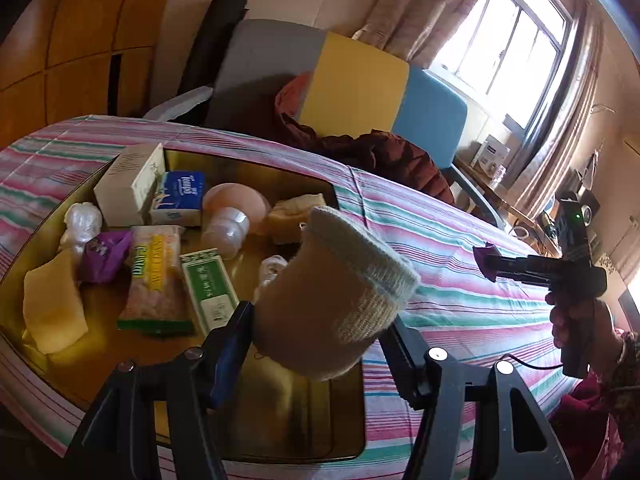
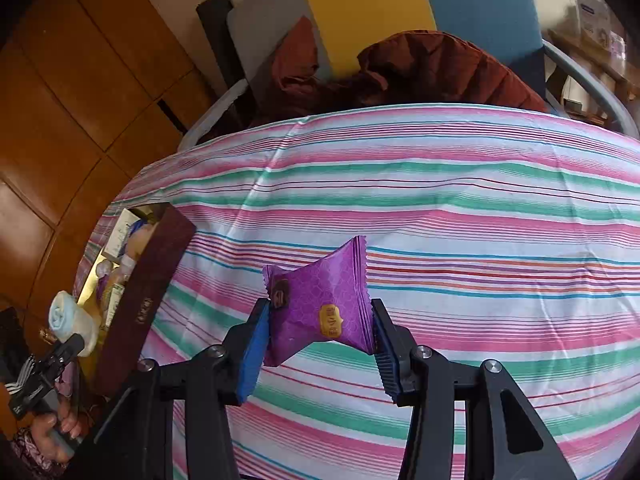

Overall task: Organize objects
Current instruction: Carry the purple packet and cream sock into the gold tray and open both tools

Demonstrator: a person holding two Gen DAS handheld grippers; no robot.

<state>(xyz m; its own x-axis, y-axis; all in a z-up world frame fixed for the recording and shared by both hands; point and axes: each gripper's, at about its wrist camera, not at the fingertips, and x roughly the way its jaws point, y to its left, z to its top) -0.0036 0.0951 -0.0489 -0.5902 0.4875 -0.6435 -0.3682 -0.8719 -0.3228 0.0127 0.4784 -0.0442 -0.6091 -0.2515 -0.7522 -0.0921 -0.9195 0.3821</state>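
A: Left gripper (image 1: 320, 336) state?

B: Clamped on a rolled beige knitted sock with a pale ribbed cuff (image 1: 336, 292), held in the air over the near right part of the gold-lined rectangular tray (image 1: 280, 420). The roll's long axis runs up and away from the jaws, cuff end far.

A: Right gripper (image 2: 320, 332)?

B: Closed on a purple crimped-end snack packet (image 2: 320, 304), pinched across its width. It hangs above the pink, green and white striped cloth on the table (image 2: 440, 200), not touching it. The yellow label on the packet carries characters I cannot read.

A: Which way does the tray lie from the packet?

B: Left of it, well apart. In the right wrist view the tray's dark maroon outer wall (image 2: 140, 304) faces the gripper, so my judgement is that the packet must travel left and clear that wall. The left gripper is far nearer; the sock is already over the tray.

A: Readable writing in the tray?

B: Blue and white tissue pack (image 1: 180, 196): brand script, not legible for certain. Clear wafer packet with yellow band (image 1: 154, 276): letters unclear. Green and white flat box (image 1: 208, 288): characters too small. A second purple packet (image 1: 104, 256) lies at the tray's left.
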